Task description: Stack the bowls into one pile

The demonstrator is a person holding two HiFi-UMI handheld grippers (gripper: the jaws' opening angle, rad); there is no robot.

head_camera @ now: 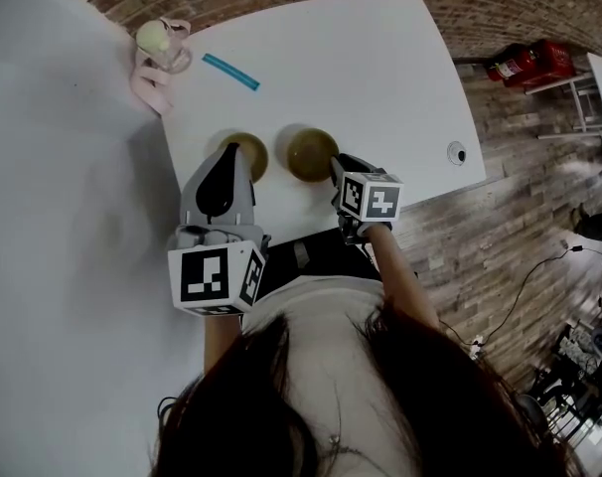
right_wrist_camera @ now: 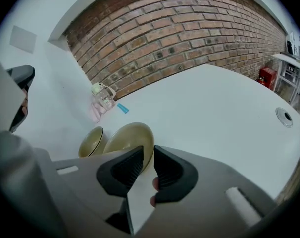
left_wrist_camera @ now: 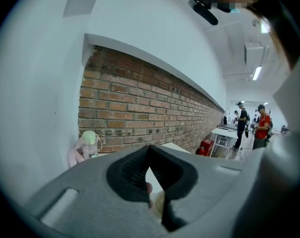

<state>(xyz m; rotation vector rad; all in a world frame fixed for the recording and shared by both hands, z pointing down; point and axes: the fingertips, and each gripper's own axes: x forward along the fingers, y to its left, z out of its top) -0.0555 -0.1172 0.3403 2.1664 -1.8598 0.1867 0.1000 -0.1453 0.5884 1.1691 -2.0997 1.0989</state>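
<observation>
— Head view, and two bowls sit side by side near the front edge of the white tabletop point(head_camera: 380, 68). On the left is the glossy olive bowl with a dark rim line point(head_camera: 253, 155), and the plain glossy olive bowl point(head_camera: 312, 154) is to its right, close but apart.
— Where are the tools?
— The left hand-held gripper point(head_camera: 230, 153) hangs right over the dark-rimmed bowl, its tip above the near side. The right hand-held gripper point(head_camera: 336, 165) is at the plain bowl's right-hand rim.
— Shapes, surfaces?
— Both bowls are round, deep and smooth-glazed, with a little shine. The tabletop is flat and matte. The jaw pads are black and ribbed, set in grey bodies.
— And the grip?
— Right gripper view: the jaws are drawn almost together, with the plain bowl's thin rim pinched between them. Left gripper view: the jaw tips are pressed together with nothing caught between them. A sliver of olive bowl shows through the opening below.
— Anything else out there?
— At the far corner stands a clear bottle with a pale green lid and pink strap point(head_camera: 160, 43), with a turquoise strip point(head_camera: 230, 71) lying beside it.
</observation>
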